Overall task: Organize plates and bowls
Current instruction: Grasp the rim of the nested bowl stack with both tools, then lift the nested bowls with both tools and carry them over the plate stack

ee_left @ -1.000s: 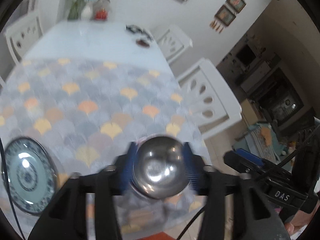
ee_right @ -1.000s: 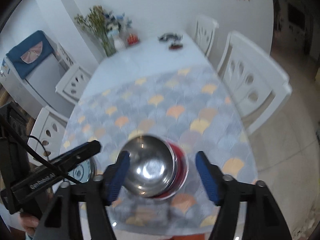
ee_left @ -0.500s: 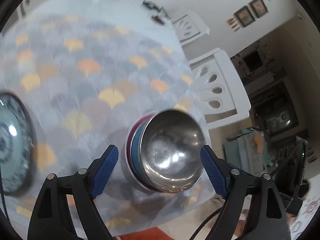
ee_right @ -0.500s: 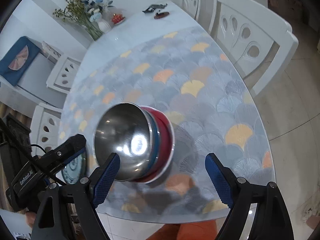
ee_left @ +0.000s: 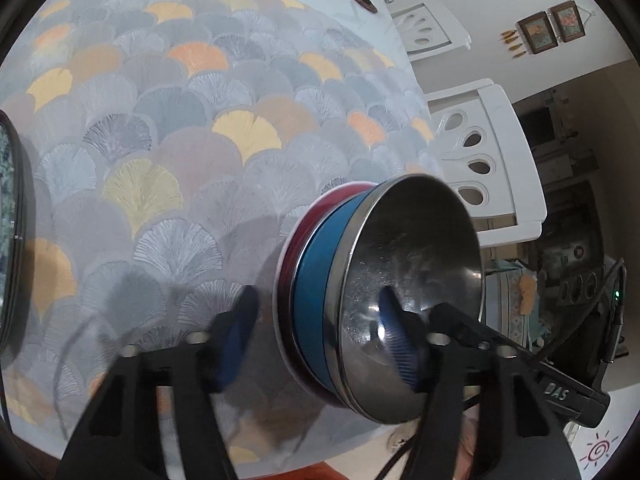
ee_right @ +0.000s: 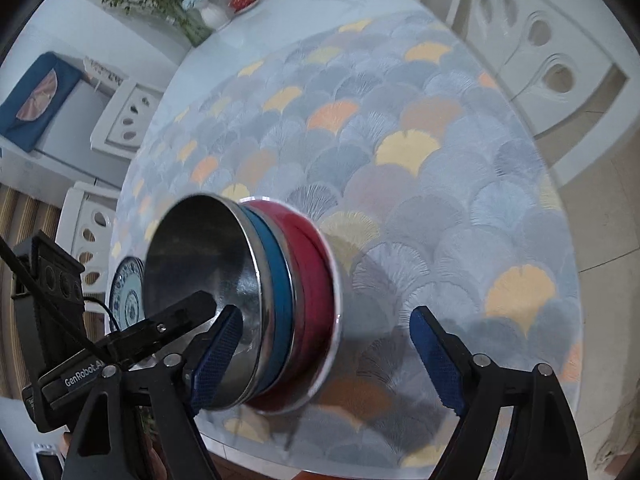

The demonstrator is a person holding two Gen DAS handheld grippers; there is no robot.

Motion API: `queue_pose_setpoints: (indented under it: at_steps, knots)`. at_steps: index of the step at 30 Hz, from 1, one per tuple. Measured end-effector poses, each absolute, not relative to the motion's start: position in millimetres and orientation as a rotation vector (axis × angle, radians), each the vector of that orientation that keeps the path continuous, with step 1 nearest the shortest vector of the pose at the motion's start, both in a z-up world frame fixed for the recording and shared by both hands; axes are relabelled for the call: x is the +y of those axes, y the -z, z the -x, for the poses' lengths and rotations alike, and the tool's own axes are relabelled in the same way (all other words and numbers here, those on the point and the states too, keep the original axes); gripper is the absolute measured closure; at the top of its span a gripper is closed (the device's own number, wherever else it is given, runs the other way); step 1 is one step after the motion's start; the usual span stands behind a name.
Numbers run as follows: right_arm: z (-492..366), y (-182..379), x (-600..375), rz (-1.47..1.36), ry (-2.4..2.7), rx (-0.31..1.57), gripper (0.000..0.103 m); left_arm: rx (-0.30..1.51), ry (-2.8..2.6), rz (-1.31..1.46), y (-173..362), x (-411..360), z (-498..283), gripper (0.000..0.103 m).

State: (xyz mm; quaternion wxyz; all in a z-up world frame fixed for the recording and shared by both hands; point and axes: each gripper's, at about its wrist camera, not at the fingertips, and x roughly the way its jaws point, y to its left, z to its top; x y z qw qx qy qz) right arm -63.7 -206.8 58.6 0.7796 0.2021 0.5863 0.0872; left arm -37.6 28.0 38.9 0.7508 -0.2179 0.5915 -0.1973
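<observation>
Three bowls sit nested on the patterned tablecloth (ee_left: 160, 120): a steel bowl (ee_left: 412, 264) on top, a blue bowl (ee_left: 316, 280) under it and a red bowl (ee_left: 294, 240) at the bottom. My left gripper (ee_left: 316, 340) straddles the stack's left wall, with one pad inside the steel bowl and the other outside. Its jaws are closing, and a gap shows at the outer pad. My right gripper (ee_right: 327, 358) straddles the opposite wall of the steel bowl (ee_right: 192, 256), also closing, its outer pad clear of the red bowl (ee_right: 312, 280).
A blue-and-white plate (ee_right: 128, 296) lies left of the stack, near the table's front edge. White chairs (ee_left: 488, 152) stand along the right side. A flower vase (ee_right: 212, 14) and small items sit at the far end.
Both grippers have sunk onto the bowl stack, which now looms much larger. The left jaws have narrowed. Each gripper now has one finger inside the steel bowl.
</observation>
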Motion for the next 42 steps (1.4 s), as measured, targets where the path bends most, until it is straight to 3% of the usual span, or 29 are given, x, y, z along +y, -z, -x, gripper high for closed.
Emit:
queue_pose_setpoints:
  at_steps: [3,12,28,42]
  knots:
    - [58.2,-48.3,-201.4,-0.413,-0.213,1.290,0.037,1.292,0.411,0.445,-34.5,27.0,36.6,0.070]
    - [50.1,-35.1,-188.8,-0.414,-0.312,1.317,0.054,1.291,0.427,0.520,-27.6,33.7,32.1,0.067]
    - [27.9,-55.1,-167.2,-0.123,-0.409,1.302,0.054,1.253,0.374,0.495,-38.7,29.9,26.9,0.067]
    - [3.8,-117.1,-102.5,-0.158,-0.435,1.243,0.054,1.139,0.269,0.549,-110.0,104.8,19.9,0.068]
